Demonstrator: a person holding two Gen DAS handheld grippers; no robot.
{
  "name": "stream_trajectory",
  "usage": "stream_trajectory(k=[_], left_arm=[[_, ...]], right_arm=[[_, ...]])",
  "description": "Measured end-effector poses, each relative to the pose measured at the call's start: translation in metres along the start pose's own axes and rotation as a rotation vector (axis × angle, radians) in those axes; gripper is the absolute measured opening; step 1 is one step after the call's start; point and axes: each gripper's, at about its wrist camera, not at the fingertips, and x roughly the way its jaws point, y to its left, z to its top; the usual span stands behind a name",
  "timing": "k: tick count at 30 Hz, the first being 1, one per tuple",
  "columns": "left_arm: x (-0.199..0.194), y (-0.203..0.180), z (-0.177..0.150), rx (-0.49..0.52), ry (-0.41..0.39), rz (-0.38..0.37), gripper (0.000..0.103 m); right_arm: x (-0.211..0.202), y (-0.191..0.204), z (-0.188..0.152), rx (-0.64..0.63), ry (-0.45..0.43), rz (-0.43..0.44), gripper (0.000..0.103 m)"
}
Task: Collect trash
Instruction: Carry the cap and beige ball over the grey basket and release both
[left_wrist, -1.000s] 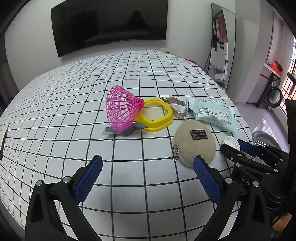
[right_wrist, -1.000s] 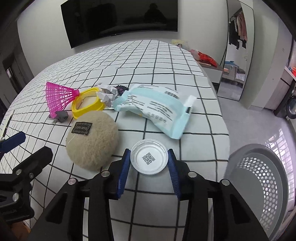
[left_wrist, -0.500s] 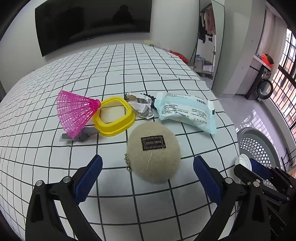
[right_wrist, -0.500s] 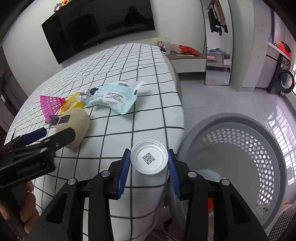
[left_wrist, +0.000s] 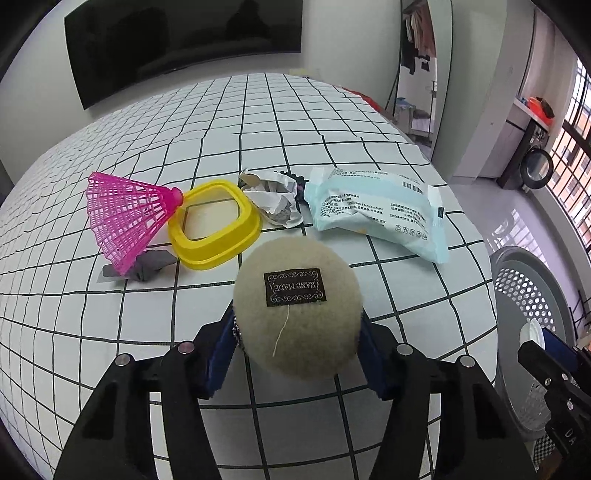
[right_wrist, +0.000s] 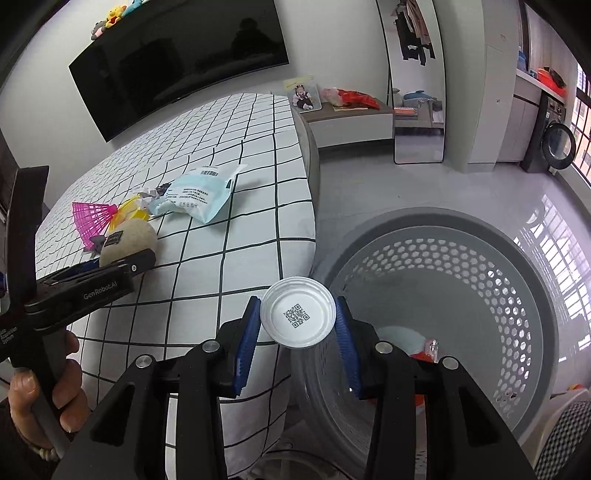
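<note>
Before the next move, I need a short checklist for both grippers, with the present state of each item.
1. White lid is held firm in the right gripper: ok, both pads press its rim.
2. Lid is over the grey basket: not ok, it hangs at the basket's near rim, partly over the bed edge.
3. Basket has room: ok, only a few pieces lie at the bottom.
4. Beige plush ball sits between the left gripper jaws: ok, jaws are closing around it.
5. Ball grip is firm: cannot tell, the pads are mostly hidden behind the ball.
6. Yellow frame is clear of the left jaws: ok.
</note>
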Motion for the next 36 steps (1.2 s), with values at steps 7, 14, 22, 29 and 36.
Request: stream_trajectory(k=[7,14,22,29,36], left_arm=[[-0.027,-0.008,-0.009,0.033,-0.054,-0.002,0.057],[-0.054,-0.029,-0.012,0.09,-0.094,-0.06,0.057],[-0.07,-0.073,-0.018,0.169,-0.117,-0.136,0.057],[-0.072,-0.116,-0.024,0.253,-0.112,-0.183,0.057],[-0.066,-0.154,-0.029,0.319,-0.091,-0.221,0.057]], right_arm=[[-0.008,-0.005,-0.003,0.009,-0.013,-0.007,0.039],[-0.022,-0.017,-0.009,0.041,-0.039,-0.025,0.039],[-0.039,-0.047,-0.02,0.094,-0.062,-0.061,0.039],[-0.053,-0.085,-0.029,0.159,-0.082,-0.104,0.039],[-0.058,-0.112,-0.037,0.204,-0.081,-0.134,0.039]])
